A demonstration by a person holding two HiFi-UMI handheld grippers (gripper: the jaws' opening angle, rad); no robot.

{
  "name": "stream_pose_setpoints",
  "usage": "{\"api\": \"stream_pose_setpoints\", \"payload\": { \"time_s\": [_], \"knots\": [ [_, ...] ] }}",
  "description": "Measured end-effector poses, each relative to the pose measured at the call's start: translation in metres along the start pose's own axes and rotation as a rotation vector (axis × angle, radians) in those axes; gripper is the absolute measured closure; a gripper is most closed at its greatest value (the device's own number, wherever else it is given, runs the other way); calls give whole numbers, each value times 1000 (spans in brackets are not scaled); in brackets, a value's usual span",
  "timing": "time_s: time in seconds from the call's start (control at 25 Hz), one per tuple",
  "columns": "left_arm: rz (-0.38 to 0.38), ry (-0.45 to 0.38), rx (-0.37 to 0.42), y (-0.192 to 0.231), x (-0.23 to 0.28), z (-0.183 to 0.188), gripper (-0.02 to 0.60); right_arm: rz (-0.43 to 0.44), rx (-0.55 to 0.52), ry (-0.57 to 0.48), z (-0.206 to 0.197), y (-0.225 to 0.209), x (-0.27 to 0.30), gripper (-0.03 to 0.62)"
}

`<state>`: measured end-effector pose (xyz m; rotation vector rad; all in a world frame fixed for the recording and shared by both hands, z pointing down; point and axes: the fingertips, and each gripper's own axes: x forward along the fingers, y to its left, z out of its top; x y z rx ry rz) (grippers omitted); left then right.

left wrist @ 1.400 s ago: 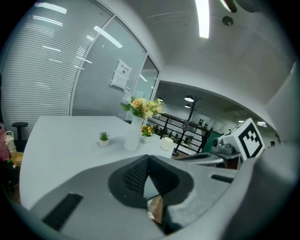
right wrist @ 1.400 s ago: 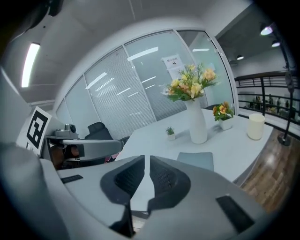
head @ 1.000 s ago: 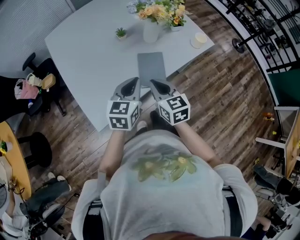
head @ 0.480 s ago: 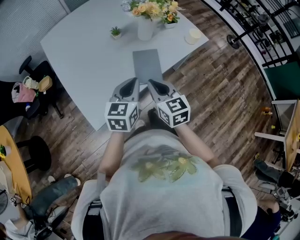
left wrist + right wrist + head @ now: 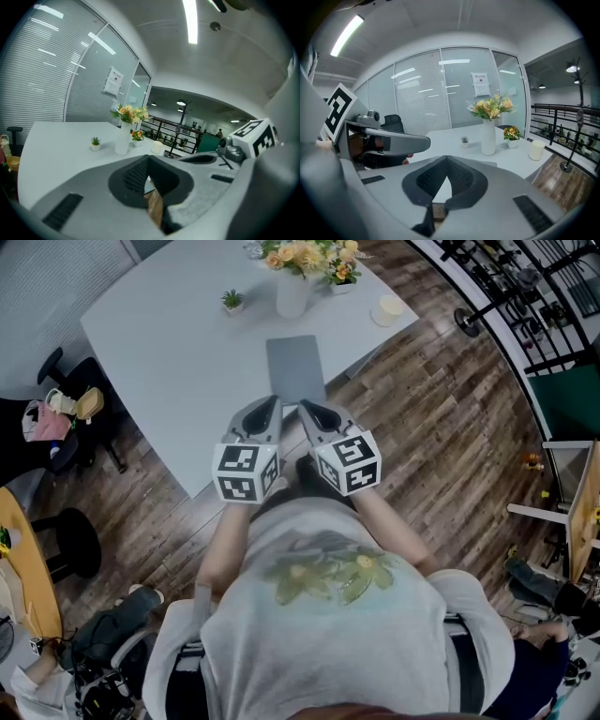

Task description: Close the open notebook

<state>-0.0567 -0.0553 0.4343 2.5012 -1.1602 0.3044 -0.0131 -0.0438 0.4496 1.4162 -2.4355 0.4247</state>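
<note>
Over the last second both tongs have hardly shifted; only the scene slides slightly in the head view. The left tongs (image 5: 270, 407) and right tongs (image 5: 307, 410) are closed on nothing, side by side at the near edge of the counter (image 5: 169, 362). Just beyond them lies the notebook (image 5: 295, 367), a flat matte grey rectangle, seemingly shut already, on the smooth pale top.
</note>
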Motion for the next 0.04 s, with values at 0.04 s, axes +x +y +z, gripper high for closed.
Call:
{"api": "stream_pose_setpoints", "payload": {
  "time_s": [0.04],
  "knots": [
    [0,2,0,0,0,-1,578,-2,-1,3,-1,0,0,577]
  ]
}}
